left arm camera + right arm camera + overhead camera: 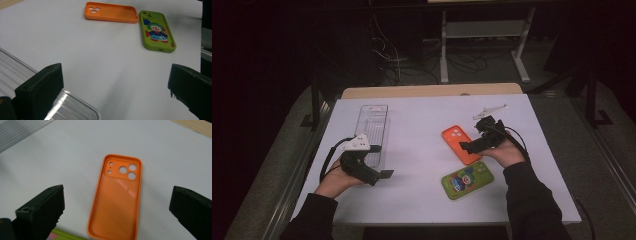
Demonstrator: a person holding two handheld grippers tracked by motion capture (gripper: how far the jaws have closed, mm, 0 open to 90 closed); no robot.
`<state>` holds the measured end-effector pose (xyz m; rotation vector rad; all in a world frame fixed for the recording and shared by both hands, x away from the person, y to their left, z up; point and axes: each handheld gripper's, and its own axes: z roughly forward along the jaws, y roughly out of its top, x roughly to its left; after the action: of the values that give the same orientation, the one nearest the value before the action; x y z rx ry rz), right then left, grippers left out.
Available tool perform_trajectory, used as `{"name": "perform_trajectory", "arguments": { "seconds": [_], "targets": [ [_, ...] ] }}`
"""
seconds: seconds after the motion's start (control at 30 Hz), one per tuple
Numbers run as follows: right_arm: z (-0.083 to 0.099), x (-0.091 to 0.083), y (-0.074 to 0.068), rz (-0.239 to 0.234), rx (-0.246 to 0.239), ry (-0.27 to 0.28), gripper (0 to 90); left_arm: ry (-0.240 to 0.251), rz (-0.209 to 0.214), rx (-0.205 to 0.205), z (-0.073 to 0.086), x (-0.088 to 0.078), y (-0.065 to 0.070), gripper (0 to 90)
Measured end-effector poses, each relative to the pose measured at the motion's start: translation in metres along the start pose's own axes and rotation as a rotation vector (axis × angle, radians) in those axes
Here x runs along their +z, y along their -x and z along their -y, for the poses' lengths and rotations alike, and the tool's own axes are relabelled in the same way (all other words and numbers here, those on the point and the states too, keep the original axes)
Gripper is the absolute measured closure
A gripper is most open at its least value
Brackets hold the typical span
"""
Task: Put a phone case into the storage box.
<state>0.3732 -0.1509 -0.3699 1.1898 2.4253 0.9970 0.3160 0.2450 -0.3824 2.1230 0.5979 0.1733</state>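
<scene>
From above, your right hand-held gripper (475, 145) hovers at the orange case (460, 144) — far nearer than your left hand-held gripper (379, 175), which sits by the clear tray (373, 125).

Left gripper view: jaws spread, empty; the case (111, 12) lies far ahead beside the green case (156, 31).

Right gripper view: jaws wide apart, nothing held — the case (117, 197) lies dead ahead on the table (62, 157), long axis running away from you.
</scene>
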Motion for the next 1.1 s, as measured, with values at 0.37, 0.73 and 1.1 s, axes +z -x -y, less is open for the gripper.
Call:
{"name": "perform_trajectory", "arguments": {
  "seconds": [0.37, 0.73, 1.1],
  "targets": [
    [-0.020, 0.010, 0.003, 0.017, 0.027, -0.004, 0.0, 0.006, -0.001, 0.001, -0.001, 0.000, 0.000, 0.0],
    [-0.039, 0.022, 0.002, 0.052, 0.034, 0.007, 0.0, 0.005, 0.003, -0.003, 0.000, 0.000, 0.000, 0.0],
    [-0.043, 0.033, 0.002, 0.068, 0.052, -0.011, 0.0, 0.006, 0.006, -0.002, 0.000, 0.000, 0.001, 0.0]
  ]
}}
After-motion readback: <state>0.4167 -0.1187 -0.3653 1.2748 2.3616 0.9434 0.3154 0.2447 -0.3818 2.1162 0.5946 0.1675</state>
